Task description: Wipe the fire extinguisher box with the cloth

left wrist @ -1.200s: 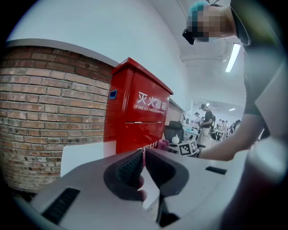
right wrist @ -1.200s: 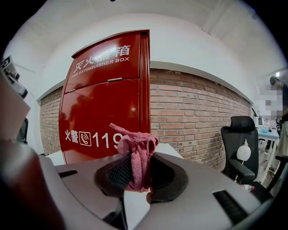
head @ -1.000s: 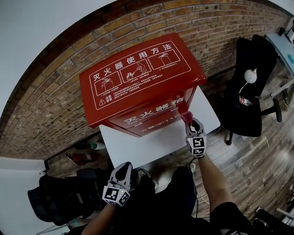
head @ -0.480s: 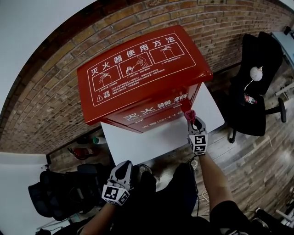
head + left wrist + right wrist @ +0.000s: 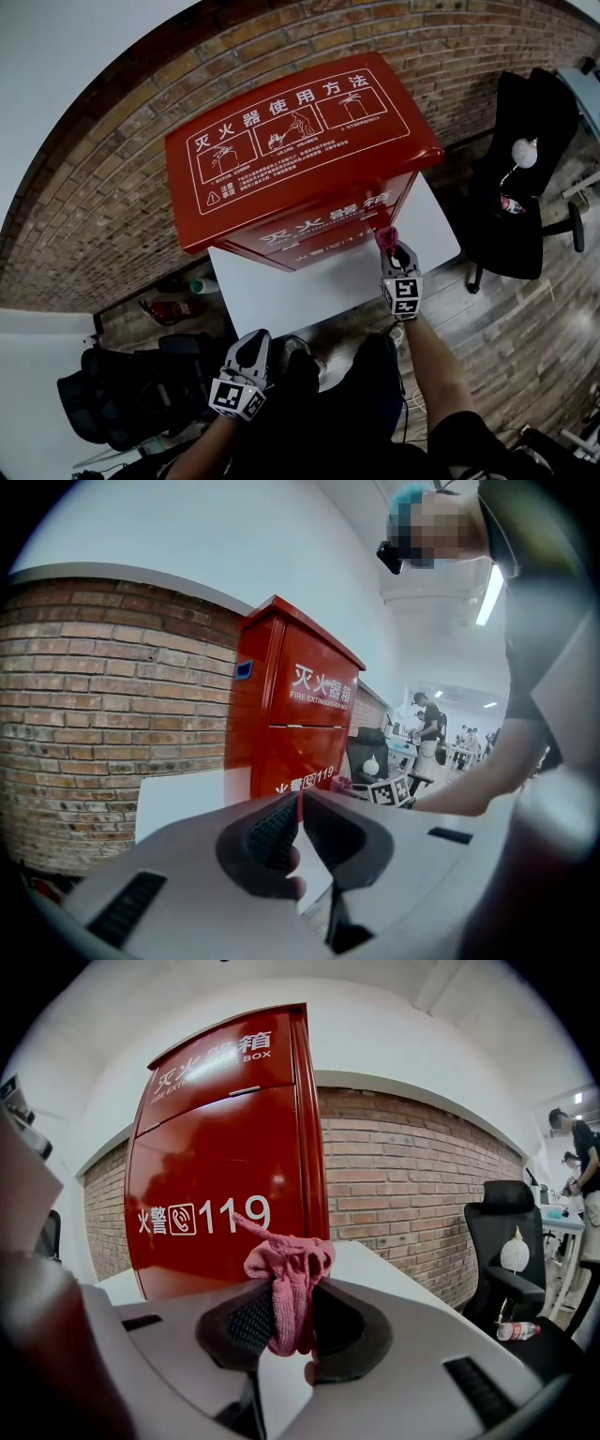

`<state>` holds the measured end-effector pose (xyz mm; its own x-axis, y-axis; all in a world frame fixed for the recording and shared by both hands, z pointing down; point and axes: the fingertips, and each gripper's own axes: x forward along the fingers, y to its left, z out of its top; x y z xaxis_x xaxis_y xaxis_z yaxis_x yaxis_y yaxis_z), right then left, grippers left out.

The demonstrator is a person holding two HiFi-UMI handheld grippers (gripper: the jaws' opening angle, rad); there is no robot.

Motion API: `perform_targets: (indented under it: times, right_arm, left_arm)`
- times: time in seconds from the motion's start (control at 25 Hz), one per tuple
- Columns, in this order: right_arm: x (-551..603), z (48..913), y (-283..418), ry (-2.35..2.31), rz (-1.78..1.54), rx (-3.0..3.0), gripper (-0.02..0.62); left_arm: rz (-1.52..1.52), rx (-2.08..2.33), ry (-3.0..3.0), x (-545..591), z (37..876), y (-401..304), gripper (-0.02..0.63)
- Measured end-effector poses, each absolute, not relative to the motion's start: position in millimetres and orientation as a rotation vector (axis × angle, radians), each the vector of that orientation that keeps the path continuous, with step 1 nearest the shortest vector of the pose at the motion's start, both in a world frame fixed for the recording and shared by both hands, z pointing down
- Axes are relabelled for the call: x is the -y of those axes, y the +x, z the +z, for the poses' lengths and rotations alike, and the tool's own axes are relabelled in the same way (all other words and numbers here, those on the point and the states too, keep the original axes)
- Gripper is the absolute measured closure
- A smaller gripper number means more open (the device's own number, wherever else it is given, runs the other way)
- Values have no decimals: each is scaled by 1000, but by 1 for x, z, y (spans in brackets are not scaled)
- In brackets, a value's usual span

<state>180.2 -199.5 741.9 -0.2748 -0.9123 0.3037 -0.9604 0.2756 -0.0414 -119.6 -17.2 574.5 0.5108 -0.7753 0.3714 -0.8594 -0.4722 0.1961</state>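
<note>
Item 1. Fire extinguisher box: red metal, upright, white instruction panel on its top face, white lettering and "119" on its front. It stood on the white table towards the rear edge, with its back to the brick wall.

Item 2. Cloth: pink, bunched. It was pinched between the jaws of the right gripper, with a crumpled tuft and one thin strand standing out above the tips. In the head view it sat at the lower right front corner of the box, over the table's right part. Whether it touched the red face could not be told.

Item 3. Right gripper: jaws closed narrow on the cloth, pointed at the box front.

Item 4. Left gripper: jaws brought together with tips meeting and nothing between them. It was held low, off the table's near edge and well apart from the box.

Item 5. Black office chair: to the right of the table on the wooden floor, with a bottle lying on its seat.
</note>
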Motion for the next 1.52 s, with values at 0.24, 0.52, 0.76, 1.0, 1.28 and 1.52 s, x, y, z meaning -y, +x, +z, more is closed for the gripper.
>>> perform_targets:
  times: [0.24, 0.52, 0.76, 1.0, 1.28, 1.52]
  right_arm:
    - [196, 744, 166, 1727, 327, 2324, 502]
    - [190, 743, 147, 1703, 334, 2338, 502]
    - [187, 744, 134, 1693, 333, 2342, 502]
    - [184, 742, 119, 1680, 319, 2349, 502]
    - [179, 743, 102, 1651, 324, 2352, 502]
    - [176, 738, 82, 1609, 316, 2362, 502]
  left_arm:
    - [322, 1363, 2383, 14, 572, -128, 572]
    - [317, 1373, 2379, 10, 571, -140, 572]
    - [304, 1382, 2372, 5, 571, -152, 572]
    - [296, 1389, 2374, 3, 574, -165, 572]
    - [283, 1395, 2362, -1, 571, -178, 572]
    - [273, 1409, 2349, -6, 572, -191, 572]
